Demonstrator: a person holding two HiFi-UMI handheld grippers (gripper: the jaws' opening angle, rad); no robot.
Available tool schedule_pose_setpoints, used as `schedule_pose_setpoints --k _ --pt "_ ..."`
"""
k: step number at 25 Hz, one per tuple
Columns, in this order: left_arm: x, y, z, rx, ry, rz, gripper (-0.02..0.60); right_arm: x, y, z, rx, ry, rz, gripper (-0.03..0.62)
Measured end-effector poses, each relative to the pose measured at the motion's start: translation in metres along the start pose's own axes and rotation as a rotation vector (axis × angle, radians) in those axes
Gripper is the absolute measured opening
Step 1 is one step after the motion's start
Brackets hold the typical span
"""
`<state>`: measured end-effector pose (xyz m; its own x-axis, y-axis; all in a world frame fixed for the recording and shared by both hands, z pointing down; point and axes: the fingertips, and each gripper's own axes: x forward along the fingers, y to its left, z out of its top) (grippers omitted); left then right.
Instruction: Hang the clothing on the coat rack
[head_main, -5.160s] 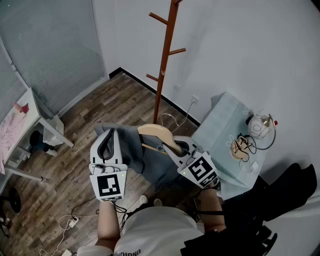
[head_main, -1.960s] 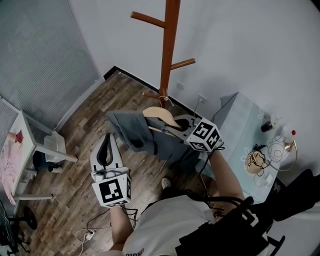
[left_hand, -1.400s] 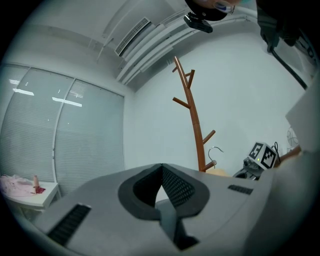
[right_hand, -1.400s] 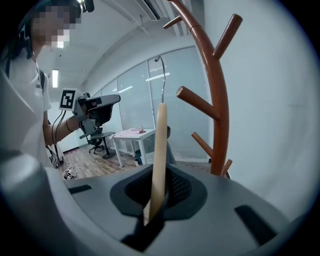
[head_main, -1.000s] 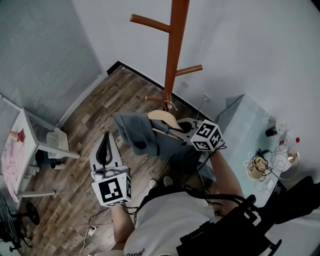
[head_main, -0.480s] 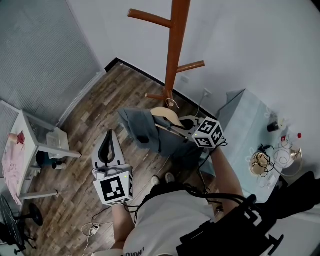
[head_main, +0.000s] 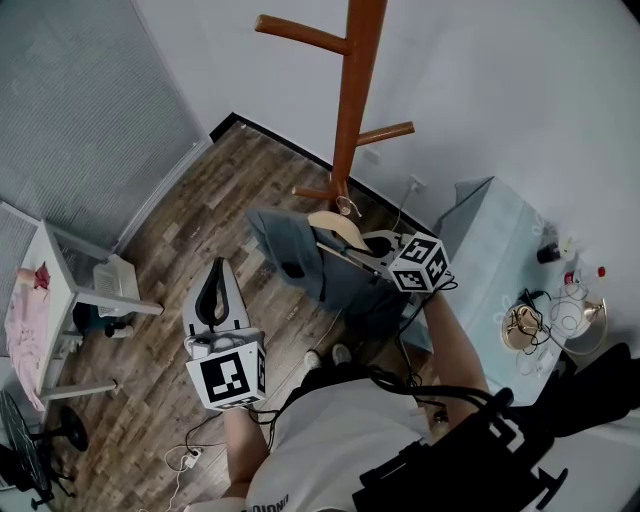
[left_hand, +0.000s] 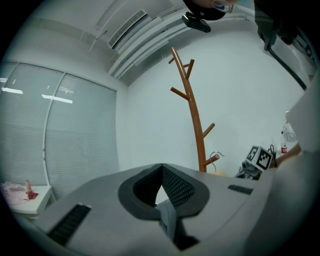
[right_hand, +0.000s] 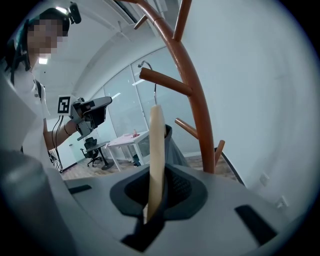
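The right gripper (right_hand: 156, 197) is clamped on the pale wooden hanger (right_hand: 156, 150), its jaws pressing the hanger's flat sides, and the grey garment (head_main: 290, 250) is draped over that hanger, so the clothing hangs in the air just in front of the coat rack (head_main: 350, 100), not yet on it. The hanger's wire hook (right_hand: 146, 65) stands close beside the rack's low peg (right_hand: 165, 81); whether wire and wood touch cannot be told from any view. The left gripper (left_hand: 161, 175) has its jaws together with nothing between them and waits well back from the rack, on the side away from the garment. The step in hand looks like seating the hook on that peg. To do it well, the hanger should be lifted until the hook's open mouth clears the peg's tip, carried in toward the rack's trunk, then lowered so the wire rests near the peg's root, where the upward slant of the peg will stop it sliding off. The grip should stay firm until the weight is plainly borne by the peg, since the cloth hangs heavier on the side away from the rack and could twist the hanger. As for writing, each gripper's cube bears only black-and-white square markers, and the print at the hem of the person's white shirt (head_main: 330, 430) is cut off and unreadable.
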<state>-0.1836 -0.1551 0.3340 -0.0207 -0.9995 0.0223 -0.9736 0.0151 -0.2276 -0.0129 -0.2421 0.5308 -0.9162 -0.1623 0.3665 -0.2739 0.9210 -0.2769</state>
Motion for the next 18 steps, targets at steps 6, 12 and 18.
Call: schedule_pose_setpoints --k 6,12,18 --pt "0.003 -0.001 -0.003 0.000 0.006 -0.003 0.012 0.001 -0.006 -0.005 0.014 0.004 -0.008 0.049" --pt "0.005 -0.002 -0.005 -0.004 0.012 -0.007 0.012 0.002 -0.011 -0.011 0.032 0.009 -0.013 0.049" --pt "0.007 0.002 -0.007 -0.004 0.019 -0.011 0.012 0.007 -0.016 -0.011 0.052 0.011 -0.019 0.049"
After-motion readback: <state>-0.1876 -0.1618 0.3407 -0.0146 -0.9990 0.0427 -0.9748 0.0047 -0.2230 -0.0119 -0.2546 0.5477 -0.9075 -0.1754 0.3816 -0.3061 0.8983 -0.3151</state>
